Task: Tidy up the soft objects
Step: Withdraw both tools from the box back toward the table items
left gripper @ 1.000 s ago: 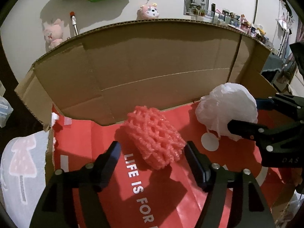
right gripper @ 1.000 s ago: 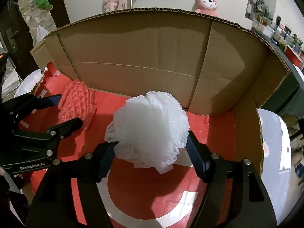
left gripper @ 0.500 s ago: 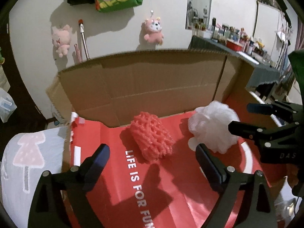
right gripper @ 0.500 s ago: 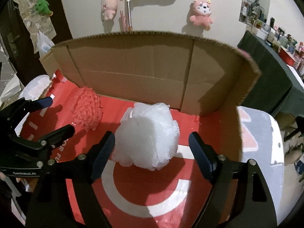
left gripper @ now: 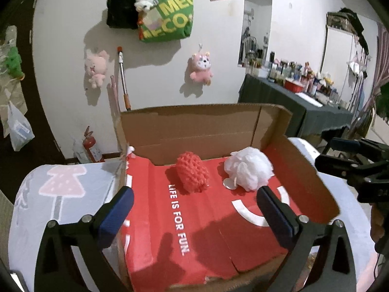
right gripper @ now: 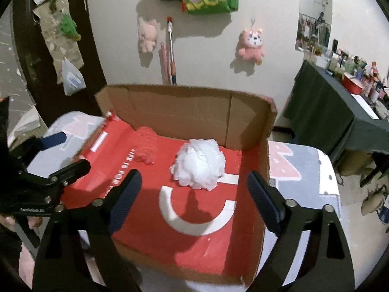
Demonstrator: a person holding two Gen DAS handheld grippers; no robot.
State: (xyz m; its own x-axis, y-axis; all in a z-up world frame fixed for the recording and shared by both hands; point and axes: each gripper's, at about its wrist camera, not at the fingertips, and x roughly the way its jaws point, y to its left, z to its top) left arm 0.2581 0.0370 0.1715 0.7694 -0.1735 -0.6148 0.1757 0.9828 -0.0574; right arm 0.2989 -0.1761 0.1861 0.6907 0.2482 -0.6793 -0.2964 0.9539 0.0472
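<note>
Left wrist: both grippers' jaws opening, empty, above the box [left gripper: 272,121] rim.

The off-white plaster wall [left gripper: 218,36] carried hard-edged shadows. On it hung a green fabric tote bag with yellow lettering [left gripper: 167,14] beside a black bag [left gripper: 121,7], a pale pink plush rabbit [left gripper: 96,67] and a pink plush animal with a white face [left gripper: 201,67]. A metal-handled stick with a red tip [left gripper: 122,77] leaned upright against the wall. A small red fire extinguisher [left gripper: 90,143] stood on the floor at the wall's foot. At right, a long table under a dark green cloth [left gripper: 304,112] was crowded with bottles and jars. A dark wooden door [right gripper: 31,56] stood at left.
</note>
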